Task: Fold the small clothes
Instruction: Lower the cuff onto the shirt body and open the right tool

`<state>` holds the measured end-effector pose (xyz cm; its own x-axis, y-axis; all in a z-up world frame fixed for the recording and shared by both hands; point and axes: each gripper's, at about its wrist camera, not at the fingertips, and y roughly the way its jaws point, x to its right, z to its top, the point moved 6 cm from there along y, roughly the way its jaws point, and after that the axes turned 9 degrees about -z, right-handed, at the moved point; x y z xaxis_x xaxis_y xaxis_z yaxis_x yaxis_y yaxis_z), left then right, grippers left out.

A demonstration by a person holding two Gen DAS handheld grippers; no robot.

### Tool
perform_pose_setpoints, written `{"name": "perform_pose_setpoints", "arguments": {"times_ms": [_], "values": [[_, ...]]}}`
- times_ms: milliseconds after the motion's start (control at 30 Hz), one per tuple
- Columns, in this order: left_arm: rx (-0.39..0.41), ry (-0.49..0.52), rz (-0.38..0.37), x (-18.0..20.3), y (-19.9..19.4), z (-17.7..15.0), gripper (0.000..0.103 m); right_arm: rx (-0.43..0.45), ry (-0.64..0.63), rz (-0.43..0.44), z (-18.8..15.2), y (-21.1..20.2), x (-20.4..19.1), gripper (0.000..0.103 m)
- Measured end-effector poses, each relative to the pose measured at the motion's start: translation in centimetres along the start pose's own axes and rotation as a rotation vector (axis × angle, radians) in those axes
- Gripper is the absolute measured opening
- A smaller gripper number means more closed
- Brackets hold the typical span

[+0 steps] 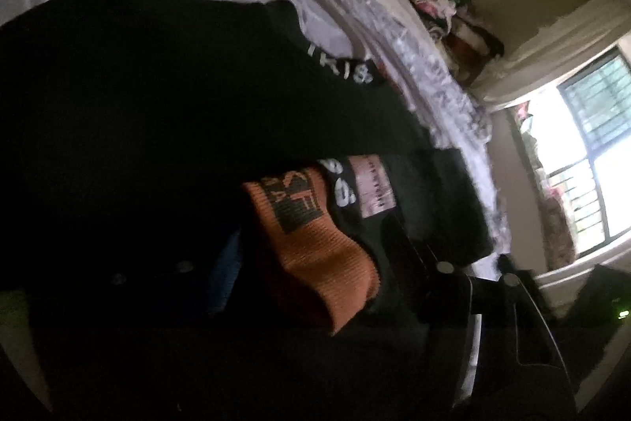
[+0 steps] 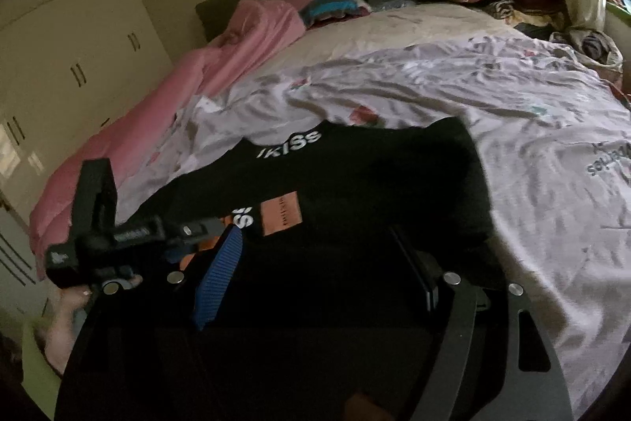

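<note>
Right up close on the left is the left hand-held gripper [image 1: 355,208], with its orange ribbed pad [image 1: 311,243]. A person's hand [image 2: 67,314] holds it. Its tips sit at the near edge of the black stretchy clothes piece with white letters on the band [image 2: 355,176]. I cannot tell if it is pinching the cloth or only touching it.

The black piece lies on the bed, on the pale crumpled bedsheet [image 2: 532,145]. A small pink tag [image 2: 280,213] shows near its front edge.

Next comes the right hand-held gripper [image 2: 315,239], with a blue ribbed pad [image 2: 219,275]. Its jaws stand wide apart over the cloth and hold nothing.

What could go wrong? I think the left one may grab only the top layer. Then the fold would come out crooked. The soft sheet could get pinched too and lift up with the cloth.
</note>
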<state>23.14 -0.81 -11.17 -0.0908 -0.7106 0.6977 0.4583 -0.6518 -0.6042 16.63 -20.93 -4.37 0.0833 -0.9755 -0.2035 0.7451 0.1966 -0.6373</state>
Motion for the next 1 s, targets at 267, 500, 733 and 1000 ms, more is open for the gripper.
{"name": "perform_pose_setpoints", "arguments": {"times_ms": [267, 500, 733, 1000], "values": [[0.029, 0.077, 0.028, 1.0, 0.2, 0.1, 0.010, 0.021, 0.049, -0.031, 0.4, -0.6, 2.5, 0.074], [0.134, 0.205, -0.040, 5.1, -3.8, 1.1, 0.007, 0.032, 0.062, -0.061, 0.5, -0.9, 3.9, 0.074], [0.238, 0.252, -0.038, 6.5, -7.3, 2.1, 0.006, 0.034, 0.058, -0.087, 0.5, -0.7, 4.4, 0.074], [0.208, 0.154, 0.006, 2.8, -7.5, 2.2, 0.006, 0.026, 0.041, -0.167, 0.6, 0.2, 5.1, 0.074]]}}
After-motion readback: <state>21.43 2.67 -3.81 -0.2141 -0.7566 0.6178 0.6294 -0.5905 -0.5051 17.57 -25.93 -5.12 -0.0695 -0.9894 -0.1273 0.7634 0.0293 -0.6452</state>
